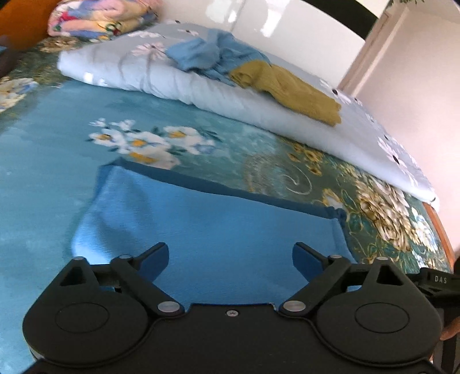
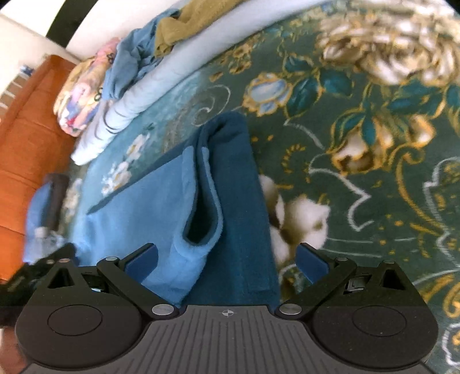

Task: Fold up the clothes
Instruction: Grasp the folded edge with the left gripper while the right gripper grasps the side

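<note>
A blue fleece garment point(image 1: 218, 230) with a darker blue edge lies flat on the teal floral bedspread point(image 1: 43, 161). My left gripper point(image 1: 230, 259) hovers just over its near part, open, with nothing between the fingers. In the right wrist view the same blue garment point(image 2: 161, 201) shows a folded-over dark blue corner point(image 2: 241, 201) with a raised pleat. My right gripper point(image 2: 227, 259) is open above that corner, its blue pads to either side of the cloth. A light blue garment point(image 1: 207, 54) and an olive garment point(image 1: 290, 89) lie crumpled on a folded white quilt.
The folded white floral quilt point(image 1: 138, 72) stretches across the far side of the bed. A colourful folded blanket point(image 1: 97, 17) sits by the orange headboard point(image 2: 26, 143). The bed's wooden edge point(image 1: 440, 230) and a pale wall point(image 1: 417, 86) are at right.
</note>
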Tool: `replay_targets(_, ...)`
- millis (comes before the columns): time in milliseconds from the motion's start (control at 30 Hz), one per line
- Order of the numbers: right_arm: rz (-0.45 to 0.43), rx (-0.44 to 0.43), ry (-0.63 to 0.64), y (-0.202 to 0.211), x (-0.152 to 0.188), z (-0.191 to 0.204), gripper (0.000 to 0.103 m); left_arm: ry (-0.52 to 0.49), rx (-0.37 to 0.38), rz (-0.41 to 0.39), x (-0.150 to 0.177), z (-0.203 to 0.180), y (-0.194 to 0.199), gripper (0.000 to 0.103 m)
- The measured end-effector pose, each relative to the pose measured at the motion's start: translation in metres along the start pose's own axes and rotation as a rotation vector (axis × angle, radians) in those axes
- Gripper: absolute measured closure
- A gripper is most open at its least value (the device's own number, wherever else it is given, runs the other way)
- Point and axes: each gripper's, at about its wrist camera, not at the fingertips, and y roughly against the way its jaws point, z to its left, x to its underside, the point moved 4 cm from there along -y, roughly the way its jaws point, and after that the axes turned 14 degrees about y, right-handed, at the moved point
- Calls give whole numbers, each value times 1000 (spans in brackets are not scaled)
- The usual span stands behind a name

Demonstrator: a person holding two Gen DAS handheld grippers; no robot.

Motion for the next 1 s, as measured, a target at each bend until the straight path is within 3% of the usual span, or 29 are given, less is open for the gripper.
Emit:
replay_targets(133,25,-55,-9,-9,-7,-8,0,7,-11,38,-5,-11,-21,37)
replay_targets(200,40,-85,-17,-15,-11,-11,1,16,-15,58,-7,-14,-30,57)
replay_targets(267,50,-117,-26,-21,-15,-13,2,27,-27,94,-9,-15,-41,68)
replay_targets(367,60,-151,-28,-28,-22,-16,5,41,-43,131,-11,-13,-53,97)
replay_targets(500,97,-179,-8,-36,-31,-18,21,50,-51,152,-13,-15,-60,103)
replay_targets(633,132,-195,0,-41,-37,-27,52,37,-49,177,-10,-21,-68,103)
replay_targets(733,159,-221,-3,-42,-38,-33,61,26,-48,195,-8,-25,-74,103)
replay_targets(1000,189,-252,-2,-46,-41,-37,61,45,-69,215,-1,-20,-88,103)
